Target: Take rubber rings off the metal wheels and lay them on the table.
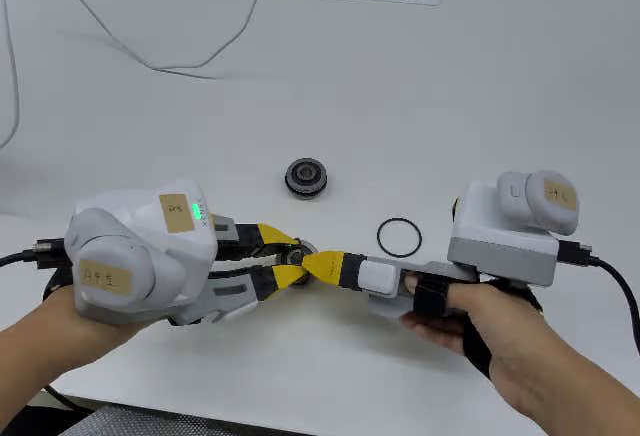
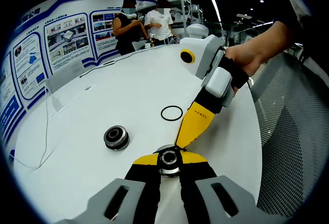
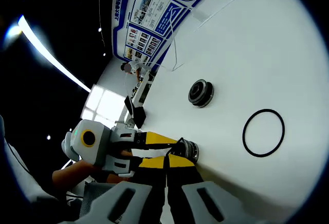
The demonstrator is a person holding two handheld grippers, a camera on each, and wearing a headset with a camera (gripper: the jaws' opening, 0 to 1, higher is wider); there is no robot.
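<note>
The left gripper (image 1: 284,255) is clamped on a wheel (image 1: 297,252). The right gripper (image 1: 320,264) meets it with jaws pressed together at the wheel's rim, though I cannot tell whether they pinch its rubber. Behind them a second wheel (image 1: 306,177) sits on the table (image 1: 480,86), and to its right, near the right gripper, a loose ring (image 1: 399,237) lies flat.

White left hand-held gripper (image 1: 292,259), yellow-tipped black jaws, silvery-black metal wheel (image 2: 168,160); black rubber ring (image 1: 378,238); white table (image 1: 480,86).

Showroom-like lab: wall display boards (image 2: 67,31), white workbench (image 1: 420,86), shelving (image 2: 177,3).
</note>
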